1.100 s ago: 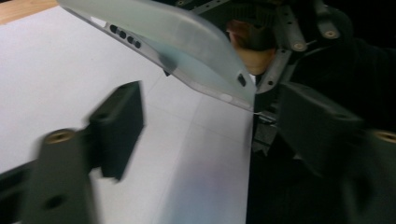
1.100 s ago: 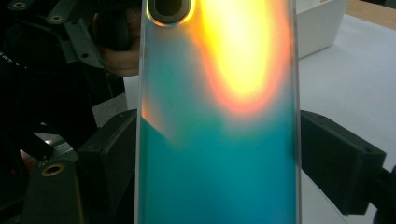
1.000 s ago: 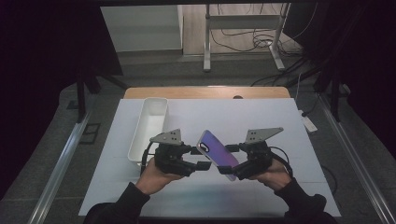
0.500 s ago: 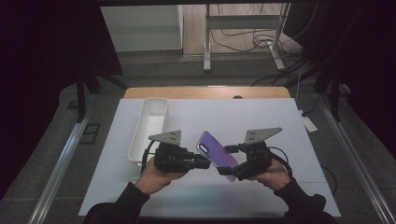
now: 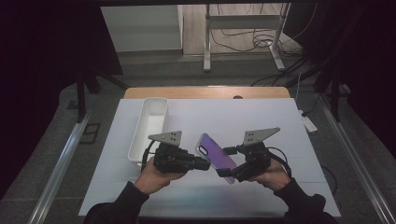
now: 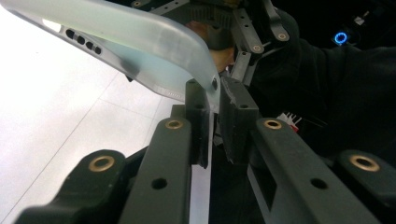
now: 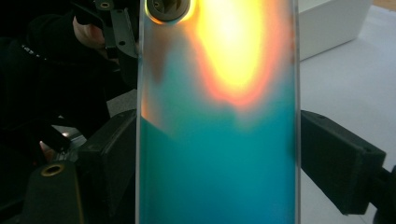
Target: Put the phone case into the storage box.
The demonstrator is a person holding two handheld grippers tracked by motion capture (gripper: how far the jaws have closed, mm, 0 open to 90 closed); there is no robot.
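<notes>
From the high view I see my left gripper (image 5: 205, 164) and right gripper (image 5: 227, 171) meeting over the white surface (image 5: 280, 126), with an iridescent phone case (image 5: 215, 154) held tilted between them, clear of the surface, and a white rectangular bin (image 5: 150, 125) standing to the left, apparently empty. In the left gripper view my jaws are pinching the translucent corner of the case (image 6: 140, 46), near its row of port holes. In the right gripper view the case (image 7: 217, 116) stands between my spread-looking jaws, its sides against the pads, so I judge it gripped across its width; the camera cut-out shows at the top. I judge the two-handed hold made, the placing still ahead. The case's lower end is cut off, and whether a phone sits inside I cannot tell.
</notes>
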